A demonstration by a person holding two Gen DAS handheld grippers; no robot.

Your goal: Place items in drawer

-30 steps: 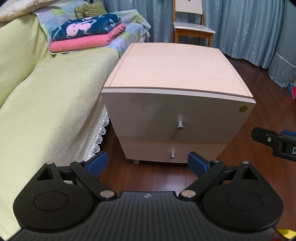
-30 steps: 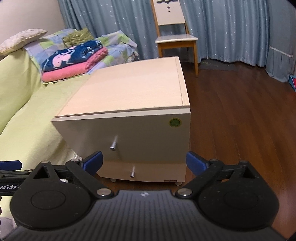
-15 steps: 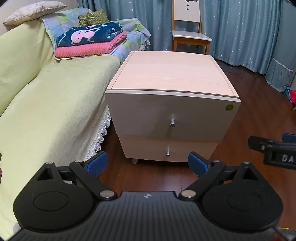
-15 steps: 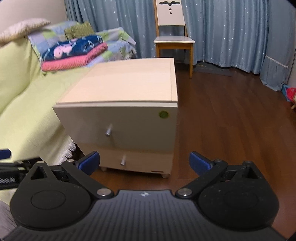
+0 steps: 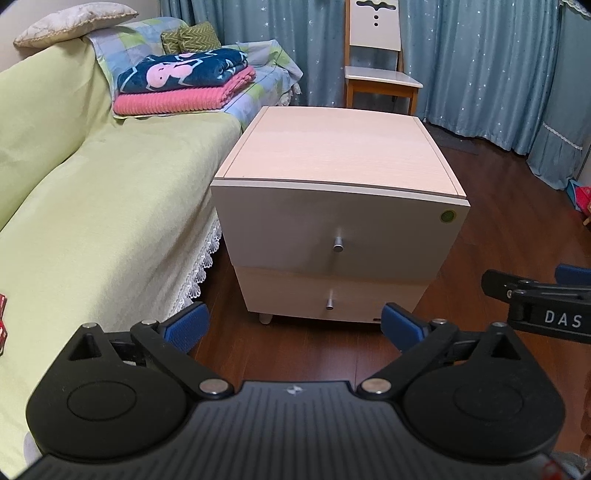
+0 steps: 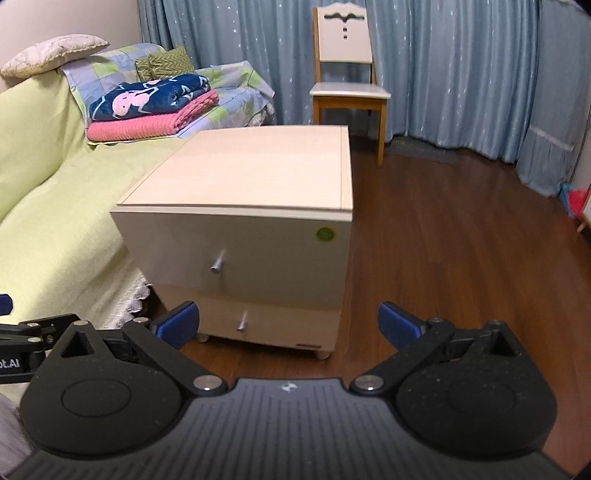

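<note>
A pale wooden nightstand (image 5: 332,158) (image 6: 251,173) stands on the floor beside the sofa, with two drawers, both pushed in. The upper drawer (image 5: 295,229) (image 6: 269,254) has a metal knob (image 5: 338,245) (image 6: 216,265); the lower drawer (image 5: 295,291) (image 6: 280,317) has a knob (image 5: 329,302) (image 6: 241,323) too. My left gripper (image 5: 293,325) is open and holds nothing, some way back from the drawers. My right gripper (image 6: 288,323) is open and holds nothing too, off to the right of the left one. A small red object (image 5: 3,325) peeks in at the sofa's left edge.
A green-covered sofa (image 5: 92,206) runs along the left, with folded blankets (image 5: 184,85) and a pillow (image 5: 74,26). A wooden chair (image 5: 376,74) stands before blue curtains (image 5: 480,66). Dark wood floor (image 6: 461,240) lies to the right of the nightstand.
Both grippers have pulled back from the nightstand, which now looks smaller and farther. Both stay open. The drawers have not moved.
</note>
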